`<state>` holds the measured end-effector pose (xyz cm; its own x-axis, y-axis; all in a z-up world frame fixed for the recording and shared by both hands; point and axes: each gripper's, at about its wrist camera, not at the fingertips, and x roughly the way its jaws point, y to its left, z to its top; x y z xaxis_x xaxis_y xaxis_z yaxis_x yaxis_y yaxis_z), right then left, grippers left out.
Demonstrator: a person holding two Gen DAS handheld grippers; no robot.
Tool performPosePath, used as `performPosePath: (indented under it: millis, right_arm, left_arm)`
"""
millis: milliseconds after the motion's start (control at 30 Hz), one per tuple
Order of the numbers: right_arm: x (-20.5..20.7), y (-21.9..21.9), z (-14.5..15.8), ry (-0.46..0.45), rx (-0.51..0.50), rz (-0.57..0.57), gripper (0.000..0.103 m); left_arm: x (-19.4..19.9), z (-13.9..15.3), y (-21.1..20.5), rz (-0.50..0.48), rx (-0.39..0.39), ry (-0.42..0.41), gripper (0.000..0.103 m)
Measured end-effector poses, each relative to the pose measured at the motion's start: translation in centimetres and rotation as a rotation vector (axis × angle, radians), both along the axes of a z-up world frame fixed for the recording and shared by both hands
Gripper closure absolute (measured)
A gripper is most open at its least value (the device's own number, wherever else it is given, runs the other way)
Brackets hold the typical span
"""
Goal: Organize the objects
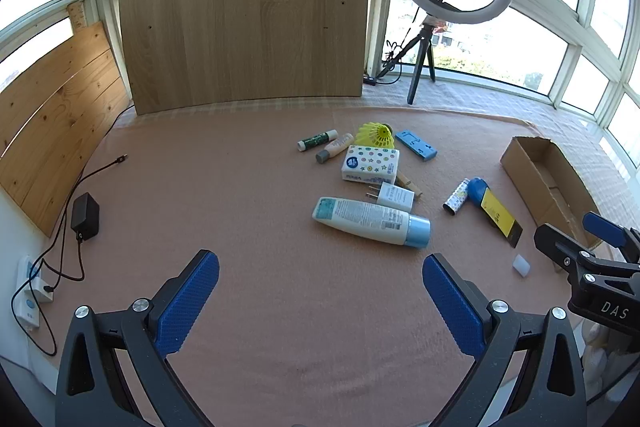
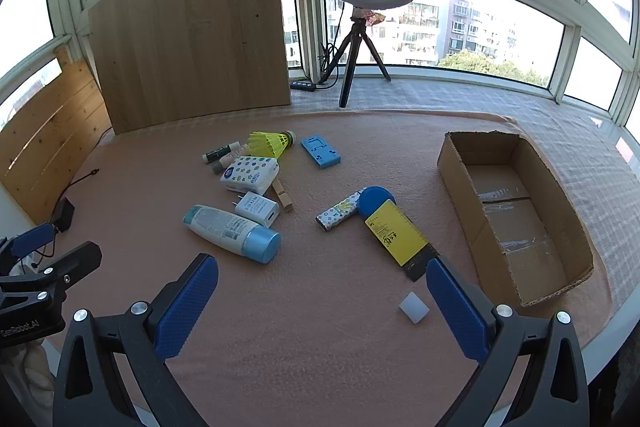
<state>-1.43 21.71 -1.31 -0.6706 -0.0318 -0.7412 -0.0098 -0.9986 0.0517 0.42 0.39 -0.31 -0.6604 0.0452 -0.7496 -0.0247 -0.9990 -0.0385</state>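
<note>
Both tongs hang with their blue ribbed fingers spread wide and nothing between them: the left gripper (image 1: 320, 301) over bare pink cloth, the right gripper (image 2: 322, 307) nearer the scattered goods.

Nearest the right gripper lies a small translucent white plastic cap (image 2: 414, 307), just beside its right finger; it looks very light and likely to skid, so a slow squeeze across its flat sides would suit. Next comes the flat yellow-and-black card with a round blue end (image 2: 394, 231), touching a short patterned tube (image 2: 339, 214); thin and stiff, the card would be best pinched across its narrow width.

Left of these lies a white plastic lotion bottle with a pale blue cap (image 2: 232, 233), on its side. It is probably the heaviest piece and smooth, so grip mid-body rather than on the rounded cap. Touching it is a white plug-in charger block (image 2: 258, 207), rigid and square, easy to clamp on its flat faces, and a wooden clothes peg (image 2: 283, 198).

Beyond sit a soft star-printed tissue pack (image 2: 250, 173), which will give under pressure, two small tubes, a yellow shuttlecock (image 2: 270, 143) whose skirt seems fragile, so take the cork end, and a blue plastic bracket (image 2: 320, 151).

At the right, well apart, stands the open brown cardboard box (image 2: 568, 211), apparently empty and the likely destination.
</note>
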Motion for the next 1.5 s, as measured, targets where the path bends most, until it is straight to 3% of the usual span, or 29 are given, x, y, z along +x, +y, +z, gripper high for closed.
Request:
performPosePath:
  millis: [1500]
  right_arm:
    - [-0.74, -0.18, -0.86, -0.042, -0.014, 0.033, 0.0]
  left_arm:
    - [-0.01, -0.52, 0.1, -0.005, 0.005, -0.005, 0.0]
